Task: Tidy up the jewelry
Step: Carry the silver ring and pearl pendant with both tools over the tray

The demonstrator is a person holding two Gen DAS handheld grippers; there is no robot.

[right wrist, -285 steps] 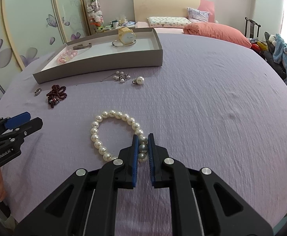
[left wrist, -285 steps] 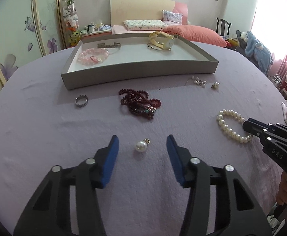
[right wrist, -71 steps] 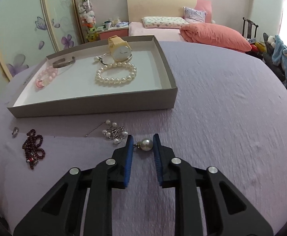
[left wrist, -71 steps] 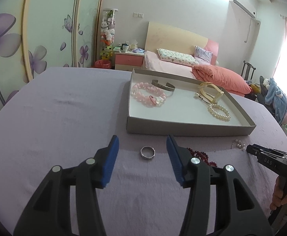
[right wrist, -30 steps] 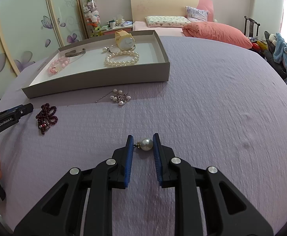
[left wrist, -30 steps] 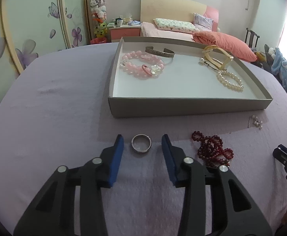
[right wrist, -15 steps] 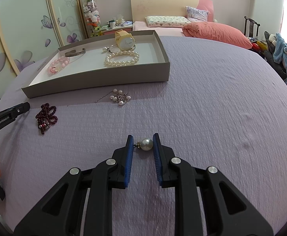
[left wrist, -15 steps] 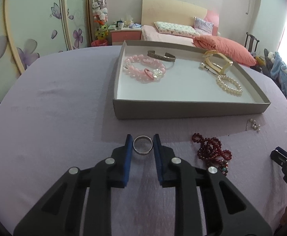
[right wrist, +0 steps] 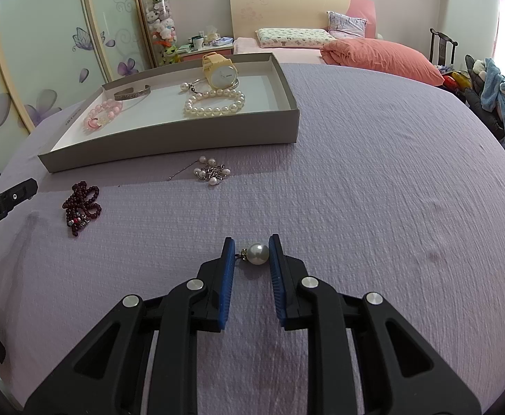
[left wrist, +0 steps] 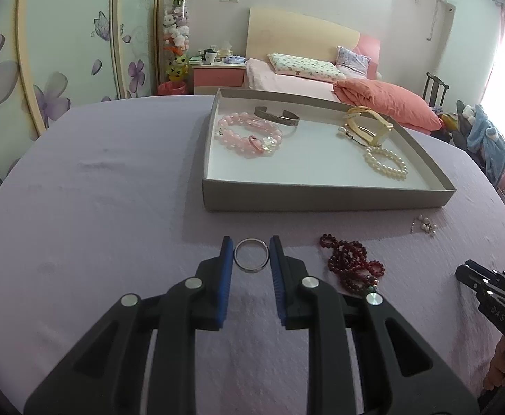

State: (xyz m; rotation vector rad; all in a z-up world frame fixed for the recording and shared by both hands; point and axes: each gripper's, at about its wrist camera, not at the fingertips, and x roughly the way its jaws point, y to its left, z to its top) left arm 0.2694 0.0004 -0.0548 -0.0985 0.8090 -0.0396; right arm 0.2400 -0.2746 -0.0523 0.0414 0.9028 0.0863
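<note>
"GenRobot.AI"-marked left tongs (left wrist: 251, 254) clamp the ring (left wrist: 251, 255); right tongs (right wrist: 251, 254) clamp the pearl pendant (right wrist: 256, 253).

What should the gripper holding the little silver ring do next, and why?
Probably carry the small silver ring forward over the grey cardboard tray's near wall and let go inside. The left gripper is shut on the ring, the tray sits just ahead, and its white floor has bare space in the middle.
</note>
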